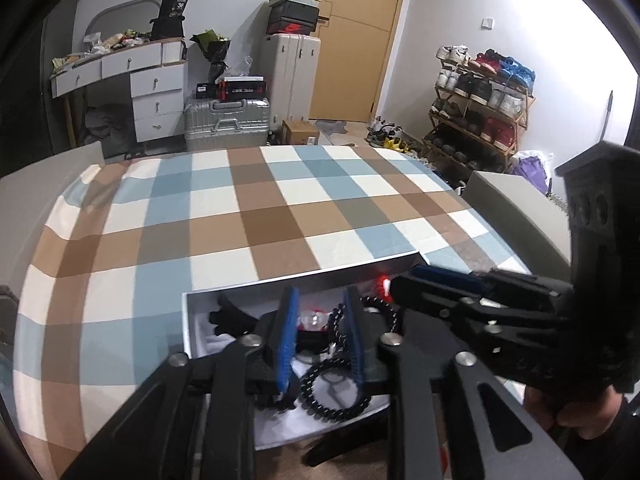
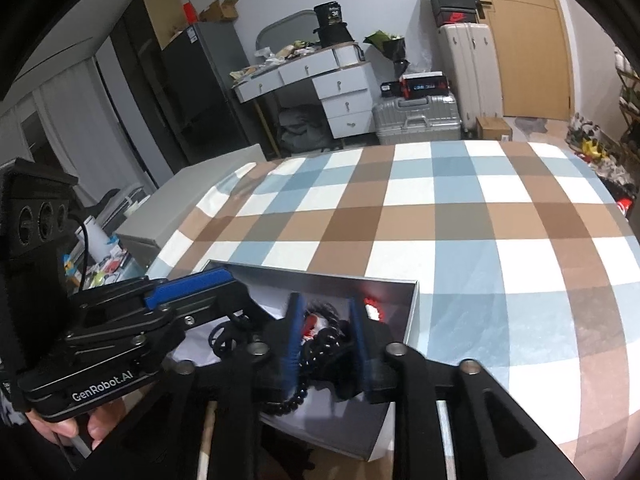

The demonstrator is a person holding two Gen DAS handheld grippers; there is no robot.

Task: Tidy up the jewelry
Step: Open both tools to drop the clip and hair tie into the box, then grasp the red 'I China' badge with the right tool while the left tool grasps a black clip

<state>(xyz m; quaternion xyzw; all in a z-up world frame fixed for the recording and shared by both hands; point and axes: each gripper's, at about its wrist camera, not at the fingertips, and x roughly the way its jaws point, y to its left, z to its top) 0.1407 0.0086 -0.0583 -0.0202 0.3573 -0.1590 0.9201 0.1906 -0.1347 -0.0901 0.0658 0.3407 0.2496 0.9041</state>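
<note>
A shallow white jewelry box [image 1: 192, 320] sits at the lower centre of both views, on a surface covered with a blue, brown and white checked cloth [image 1: 240, 216]. Inside it lie strands of black beads [image 1: 336, 400], a tangle of dark pieces, and a small clear-and-red ornament [image 1: 312, 319]; a red and white beaded piece [image 2: 373, 307] rests against the box's far right wall in the right wrist view. The left gripper [image 1: 320, 340] points down into the box, its blue-padded fingers [image 1: 288, 340] set moderately apart with the ornament and bead strands between them, closed on nothing. The right gripper [image 2: 326, 344] also reaches into the box from the near side, its fingers [image 2: 294, 340] likewise parted around a clump of black beads without clamping them. Each gripper appears in the other's view, entering from the frame's side edge over the box. In the upper part of both frames stand a white desk with drawers [image 1: 156, 92], silver and cream suitcases [image 1: 228, 120], stacked shoe boxes [image 1: 294, 12] and a wooden door [image 1: 356, 40]; a shoe rack [image 1: 480, 108] fills the upper right of the left wrist view.
</note>
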